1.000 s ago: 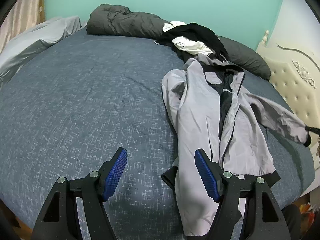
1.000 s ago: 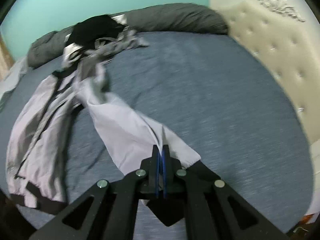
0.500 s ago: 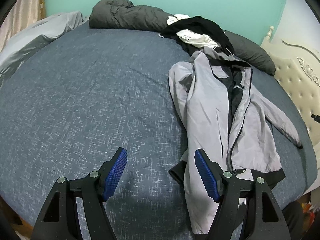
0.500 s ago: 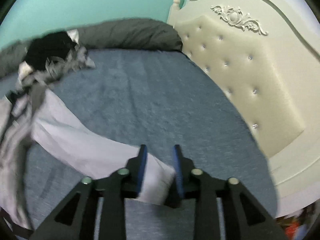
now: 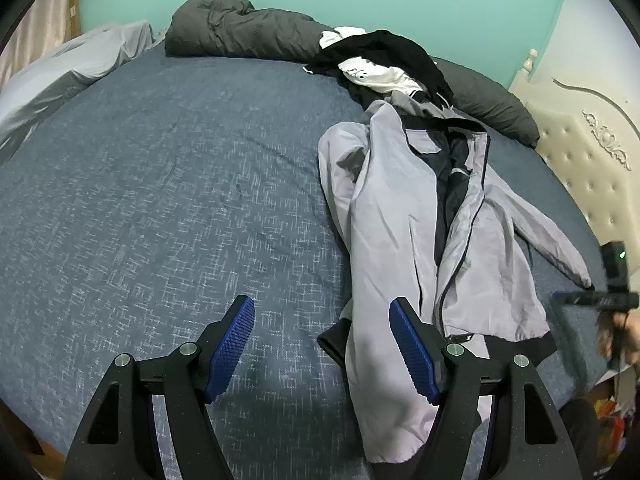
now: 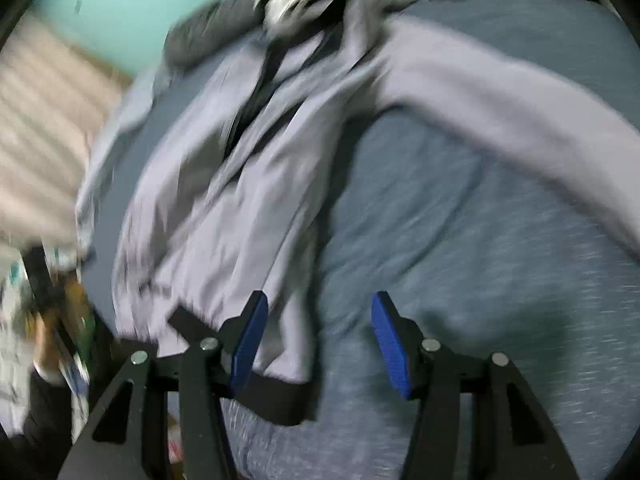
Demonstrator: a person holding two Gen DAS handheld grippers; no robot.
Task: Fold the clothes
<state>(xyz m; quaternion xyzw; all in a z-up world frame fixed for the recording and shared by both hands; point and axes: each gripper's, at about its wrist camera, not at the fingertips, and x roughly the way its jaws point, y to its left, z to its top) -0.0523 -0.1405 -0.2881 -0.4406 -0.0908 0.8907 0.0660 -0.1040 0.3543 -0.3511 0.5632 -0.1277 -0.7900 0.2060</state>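
Grey and light, the jacket lies unzipped on the blue bedspread, and we see it from our left wrist camera stretched lengthwise toward the far wall. One sleeve hangs over the near edge of the bed, just beside our right-hand finger; the other sleeve reaches out toward the cream tufted headboard. Our left gripper stands wide open and holds nothing, its blue pads over bare bedspread and the near sleeve. Beyond the jacket's collar we see a heap of black and white clothes resting against a dark grey duvet. At the right edge our other tool shows as a dark blurred shape.

From our right wrist camera everything is smeared by motion. Our right gripper is also spread wide with nothing between its pads. We look across the jacket from its hem side: the black hem band lies just under our left-hand finger, and the outstretched sleeve runs off to the right across the bedspread. Whether the finger touches the hem we cannot tell.
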